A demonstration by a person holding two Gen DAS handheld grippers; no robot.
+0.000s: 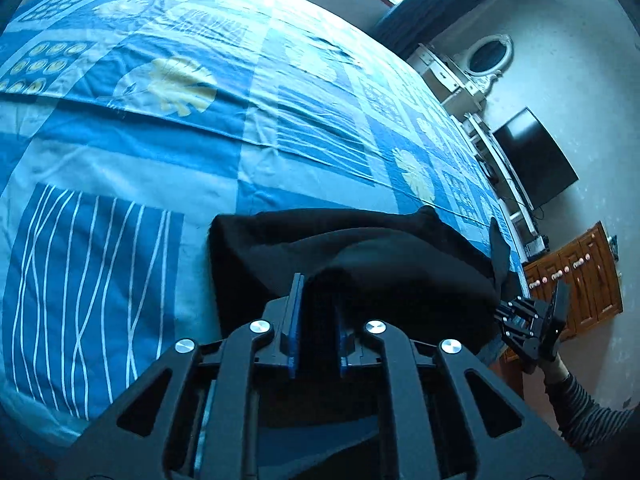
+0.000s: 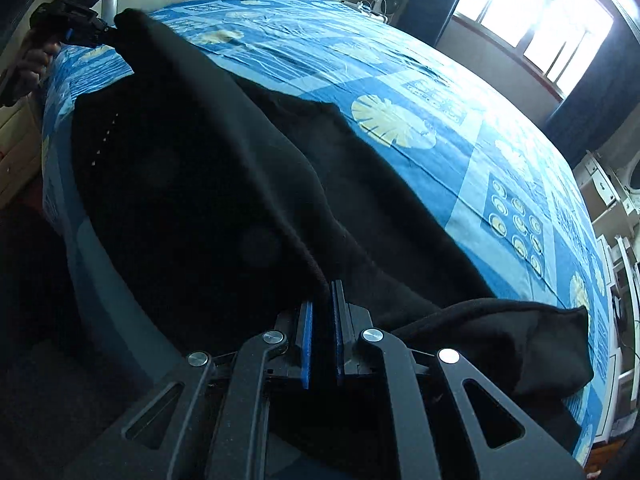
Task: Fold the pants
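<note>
Both the left hand-held gripper and right hand-held gripper were clamped on one edge of the black pants above the bed; keeping that edge taut and level would likely fold it cleanly.

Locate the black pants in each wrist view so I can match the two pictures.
Left wrist: black fabric pants lower centre, pinched by the left gripper.
Right wrist: pants fill the left and centre, pinched by the right gripper.
Shared landmark: blue patterned bedsheet.
</note>
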